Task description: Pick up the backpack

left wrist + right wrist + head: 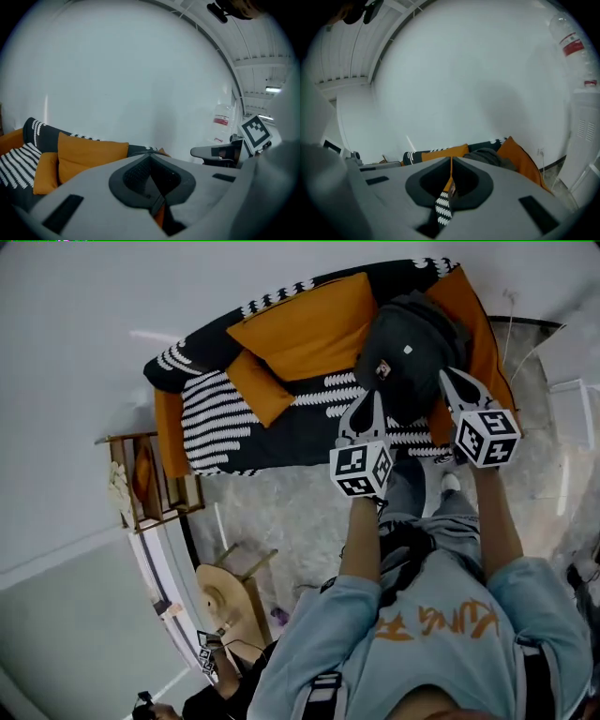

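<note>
The left gripper (374, 401) is shut tight with nothing in it. The right gripper (450, 381) is shut and empty too. Both point at the dark backpack (412, 348), maybe not touching it. It sits on the stripy sofa (281, 432), against an orange cushion (476, 326).

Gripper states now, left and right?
Left gripper: closed, holding nothing.
Right gripper: closed, holding nothing; backpack not yet gripped.
</note>
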{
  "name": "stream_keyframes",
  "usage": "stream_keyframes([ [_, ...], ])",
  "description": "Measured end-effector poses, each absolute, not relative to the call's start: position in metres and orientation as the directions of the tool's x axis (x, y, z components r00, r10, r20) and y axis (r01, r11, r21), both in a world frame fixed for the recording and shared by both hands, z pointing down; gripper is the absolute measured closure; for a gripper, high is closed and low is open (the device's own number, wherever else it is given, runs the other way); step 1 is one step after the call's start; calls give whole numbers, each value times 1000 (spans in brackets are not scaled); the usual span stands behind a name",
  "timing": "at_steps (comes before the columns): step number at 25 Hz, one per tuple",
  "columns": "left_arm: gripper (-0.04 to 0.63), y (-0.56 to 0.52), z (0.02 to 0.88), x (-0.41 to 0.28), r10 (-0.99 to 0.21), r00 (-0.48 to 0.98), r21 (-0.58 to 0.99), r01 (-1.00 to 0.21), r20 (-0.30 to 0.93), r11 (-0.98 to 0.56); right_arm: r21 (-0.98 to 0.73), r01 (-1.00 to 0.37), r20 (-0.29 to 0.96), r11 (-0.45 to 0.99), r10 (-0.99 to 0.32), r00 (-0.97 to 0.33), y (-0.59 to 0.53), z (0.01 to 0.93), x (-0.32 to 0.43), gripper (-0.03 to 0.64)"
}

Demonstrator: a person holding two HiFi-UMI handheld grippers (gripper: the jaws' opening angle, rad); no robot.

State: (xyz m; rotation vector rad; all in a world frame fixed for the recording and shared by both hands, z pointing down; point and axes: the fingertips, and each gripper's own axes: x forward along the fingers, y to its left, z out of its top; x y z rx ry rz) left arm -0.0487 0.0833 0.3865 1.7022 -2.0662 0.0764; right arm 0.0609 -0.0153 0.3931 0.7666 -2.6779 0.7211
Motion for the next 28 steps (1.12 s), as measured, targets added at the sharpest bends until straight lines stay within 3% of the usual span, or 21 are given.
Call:
stream_keyframes([
  [14, 574, 14, 488, -121, -861, 77, 308, -947, 503, 95, -455, -684, 484, 571, -486, -727, -35, 481, 45, 572],
  [17, 574, 0, 502, -113, -838, 161, 308, -951, 522, 9, -469, -718, 529, 514, -488, -695, -38, 502, 52, 455],
  [19, 567, -8, 509, -106, -819, 226, 321, -946, 528, -54, -474, -746, 567, 467, -486, -665, -38, 517, 56, 414],
  [23, 406, -28, 529, -103, -774, 293, 318, -940, 561, -125, -459, -799, 619, 389, -505, -601, -44, 539, 65, 385],
  [28, 370, -61, 554, -106, -710, 348, 306, -932, 613, -193, -505, -827, 625, 247, -555, -549, -51, 555, 73, 322],
])
